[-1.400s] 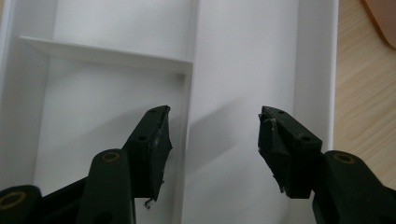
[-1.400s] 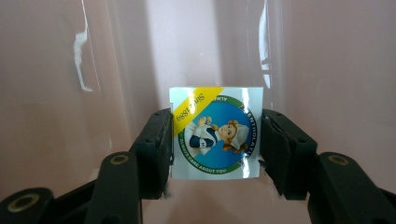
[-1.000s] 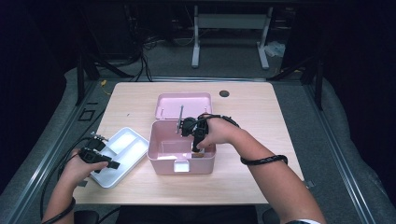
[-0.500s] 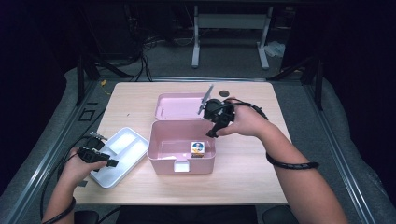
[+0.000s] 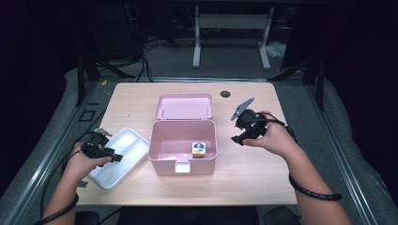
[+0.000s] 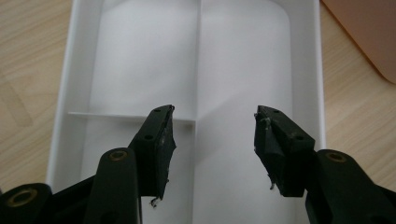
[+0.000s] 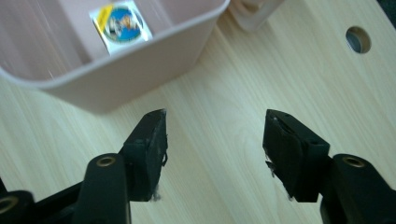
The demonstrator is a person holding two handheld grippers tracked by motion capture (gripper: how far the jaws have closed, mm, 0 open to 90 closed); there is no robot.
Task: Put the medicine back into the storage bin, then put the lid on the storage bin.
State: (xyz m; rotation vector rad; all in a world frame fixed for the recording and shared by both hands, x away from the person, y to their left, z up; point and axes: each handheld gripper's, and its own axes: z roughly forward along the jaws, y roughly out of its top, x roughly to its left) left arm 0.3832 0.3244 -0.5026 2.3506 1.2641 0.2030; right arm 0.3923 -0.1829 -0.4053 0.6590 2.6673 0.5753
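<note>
1. Fingers of the right gripper (image 5: 238,139) stand wide over bare table (image 5: 253,168), having just closed slightly, nothing between them.
2. Left gripper (image 5: 117,158) gapes empty over the white tray (image 5: 123,140).
3. Small cube (image 5: 199,149) sits inside the pink box (image 5: 183,166).

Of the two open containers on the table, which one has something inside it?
The pink plastic box in the middle: a small cube with a colourful picture sits on its floor. The white divided tray to its left holds nothing.
</note>
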